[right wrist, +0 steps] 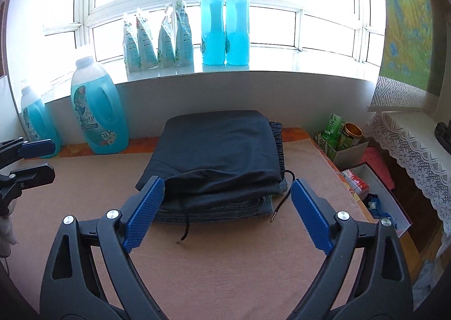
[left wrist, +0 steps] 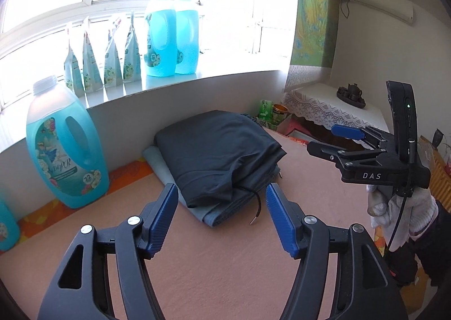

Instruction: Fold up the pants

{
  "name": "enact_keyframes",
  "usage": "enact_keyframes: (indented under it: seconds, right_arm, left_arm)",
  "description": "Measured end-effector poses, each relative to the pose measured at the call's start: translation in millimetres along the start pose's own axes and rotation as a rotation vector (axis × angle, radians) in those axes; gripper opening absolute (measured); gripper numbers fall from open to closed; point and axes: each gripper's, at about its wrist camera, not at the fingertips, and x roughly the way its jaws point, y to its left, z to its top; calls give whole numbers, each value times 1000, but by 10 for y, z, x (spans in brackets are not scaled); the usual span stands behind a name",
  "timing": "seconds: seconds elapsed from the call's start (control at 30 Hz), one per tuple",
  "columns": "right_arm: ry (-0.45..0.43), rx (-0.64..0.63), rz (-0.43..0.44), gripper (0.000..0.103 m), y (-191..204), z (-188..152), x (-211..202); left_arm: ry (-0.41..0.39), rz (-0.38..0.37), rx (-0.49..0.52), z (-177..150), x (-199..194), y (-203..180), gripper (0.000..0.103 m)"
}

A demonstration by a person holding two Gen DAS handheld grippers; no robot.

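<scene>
Dark navy pants (left wrist: 217, 151) (right wrist: 220, 145) lie folded flat on a folded light blue garment (left wrist: 208, 214) (right wrist: 214, 210), at the far side of the pink table cover (left wrist: 225, 263). Two black drawstring ends (right wrist: 184, 231) trail out of the pile's near edge. My left gripper (left wrist: 221, 190) hangs open short of the pile, nothing between its blue pads; the right wrist view shows it at the left edge (right wrist: 48, 158). My right gripper (right wrist: 227, 182) is wide open just before the pile's near edge, empty. In the left wrist view it (left wrist: 324, 139) sits at the right, held by a white-gloved hand (left wrist: 400, 215).
A large blue detergent bottle (left wrist: 66, 148) stands on the table at the left by the wall. Two more bottles (right wrist: 225, 24) and several refill pouches (right wrist: 157, 38) line the windowsill. A carton with tea cans (right wrist: 342, 137) and an open box (right wrist: 375, 193) sit right of the table.
</scene>
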Motion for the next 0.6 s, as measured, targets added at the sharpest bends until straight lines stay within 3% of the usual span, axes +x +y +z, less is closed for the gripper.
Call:
enact_keyframes:
  seconds: [0.23, 0.47, 0.6]
  right_arm:
    - [-47, 6, -57, 103, 204, -186, -632]
    - [-51, 27, -25, 103, 442, -468, -1153]
    - [-81, 6, -51, 103, 627, -667, -1407]
  left_arm:
    - [2, 0, -20, -323, -465, -179, 78]
    - [-26, 40, -76, -698, -1004, -256, 79]
    - [-30, 90, -77, -953, -1280, -328, 80]
